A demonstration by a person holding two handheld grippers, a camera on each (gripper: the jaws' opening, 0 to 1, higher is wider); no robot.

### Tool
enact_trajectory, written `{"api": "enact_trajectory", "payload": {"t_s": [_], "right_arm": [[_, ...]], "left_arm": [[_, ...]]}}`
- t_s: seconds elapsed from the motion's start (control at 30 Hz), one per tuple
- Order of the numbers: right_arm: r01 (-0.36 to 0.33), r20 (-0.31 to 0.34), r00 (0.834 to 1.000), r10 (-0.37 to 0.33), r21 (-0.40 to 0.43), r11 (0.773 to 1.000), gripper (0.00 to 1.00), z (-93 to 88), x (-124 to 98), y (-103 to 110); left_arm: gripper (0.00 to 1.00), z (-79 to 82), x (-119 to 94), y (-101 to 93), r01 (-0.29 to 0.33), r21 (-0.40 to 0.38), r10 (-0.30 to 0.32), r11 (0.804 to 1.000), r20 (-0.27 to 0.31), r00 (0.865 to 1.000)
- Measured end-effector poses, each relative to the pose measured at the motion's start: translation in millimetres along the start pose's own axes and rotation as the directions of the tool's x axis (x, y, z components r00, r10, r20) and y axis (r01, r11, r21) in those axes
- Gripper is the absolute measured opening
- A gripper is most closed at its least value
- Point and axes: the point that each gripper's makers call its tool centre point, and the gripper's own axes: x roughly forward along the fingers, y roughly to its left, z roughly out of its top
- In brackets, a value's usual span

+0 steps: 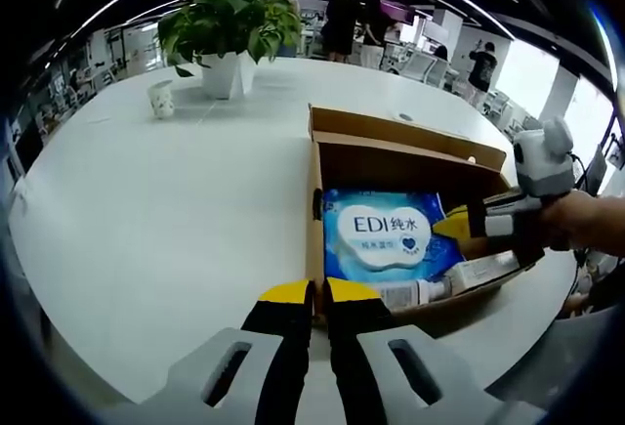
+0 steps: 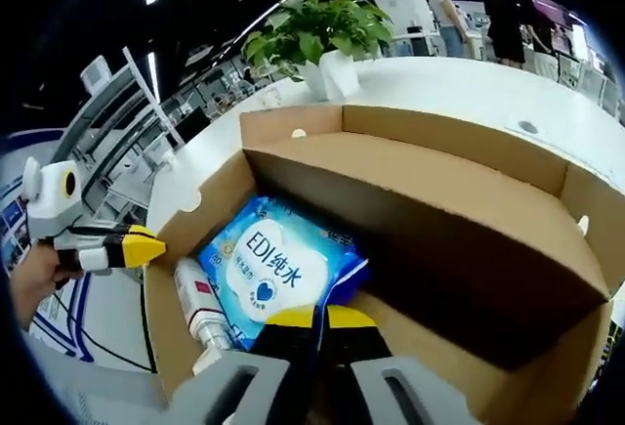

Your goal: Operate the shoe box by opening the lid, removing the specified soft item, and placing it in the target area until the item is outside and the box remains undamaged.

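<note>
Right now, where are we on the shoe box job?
Done: the cardboard box is open, lid folded back. In hand: the right gripper, jaws closed, sits at the blue wipes pack; whether it grips the pack can't be told. The left gripper waits at the box edge. Left: lifting the pack out onto the table.

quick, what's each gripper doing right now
Left gripper: shut, empty, at the cardboard box wall.
Right gripper: shut, empty, over the wet wipes pack.

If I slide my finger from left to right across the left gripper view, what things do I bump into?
Paper cup → potted plant → cardboard box → right gripper.
</note>
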Motion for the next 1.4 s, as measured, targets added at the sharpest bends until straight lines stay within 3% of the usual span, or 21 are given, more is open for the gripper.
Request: {"api": "enact_trajectory", "payload": {"t_s": [0.57, 1.4], "right_arm": [[0.009, 0.083, 0.997, 0.003, -0.151, 0.988, 0.0, 20.0, -9, 0], [0.013, 0.141, 0.99, 0.01, -0.158, 0.987, 0.0, 36.4, -34, 4]], "left_arm": [[0.03, -0.9, -6, -6.7, 0.0, -0.001, 0.0, 1.0, 0.0, 1.0], [0.03, -0.1, -7, -7.3, 0.004, -0.002, -0.004, 1.0, -0.001, 1.0]]}}
